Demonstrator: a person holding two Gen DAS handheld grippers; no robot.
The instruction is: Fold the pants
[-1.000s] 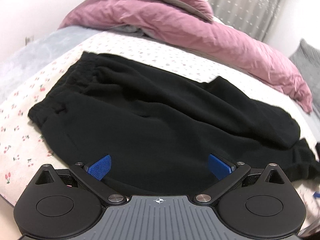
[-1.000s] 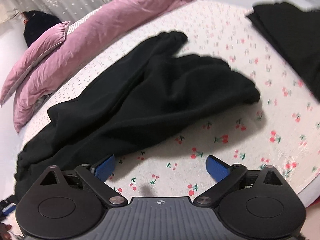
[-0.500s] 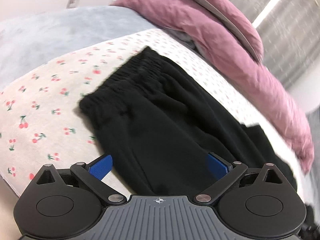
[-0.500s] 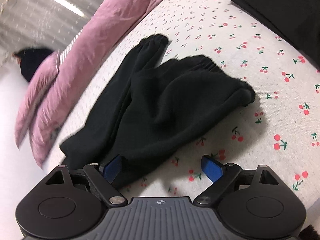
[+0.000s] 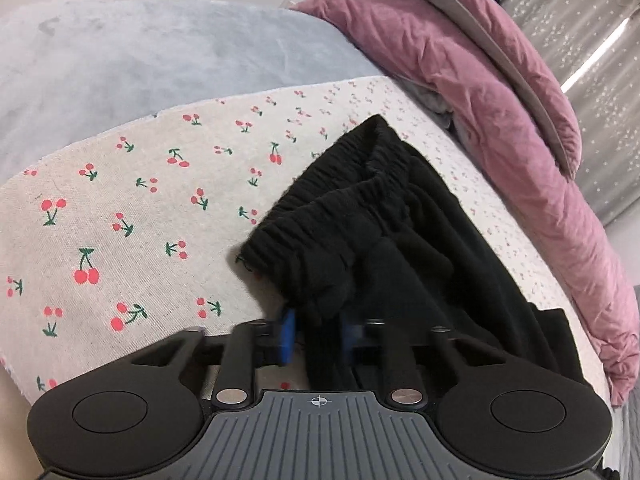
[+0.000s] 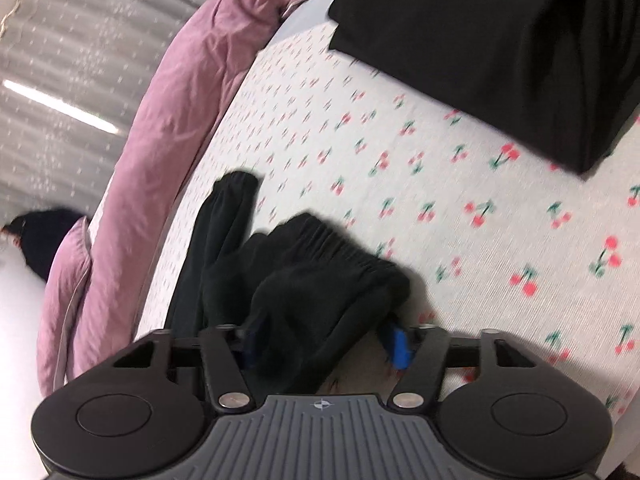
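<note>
Black pants [image 5: 400,240] lie on the cherry-print bed sheet [image 5: 132,208]. In the left wrist view my left gripper [image 5: 320,334] is shut on the near corner of the elastic waistband, with fabric bunched between the blue pads. In the right wrist view the pants' leg ends [image 6: 304,276] lie bunched; my right gripper [image 6: 326,346] has closed in around the near cuff, with fabric between the blue pads [image 6: 400,346].
A pink duvet [image 5: 500,92] and pillow run along the far side of the bed. A grey-blue blanket [image 5: 140,56] lies at the far left. Another folded black garment [image 6: 500,40] sits on the sheet at the right wrist view's upper right.
Both grippers have moved down to the pants and closed from wide open: the left onto the waistband corner, the right onto the leg cuff.
</note>
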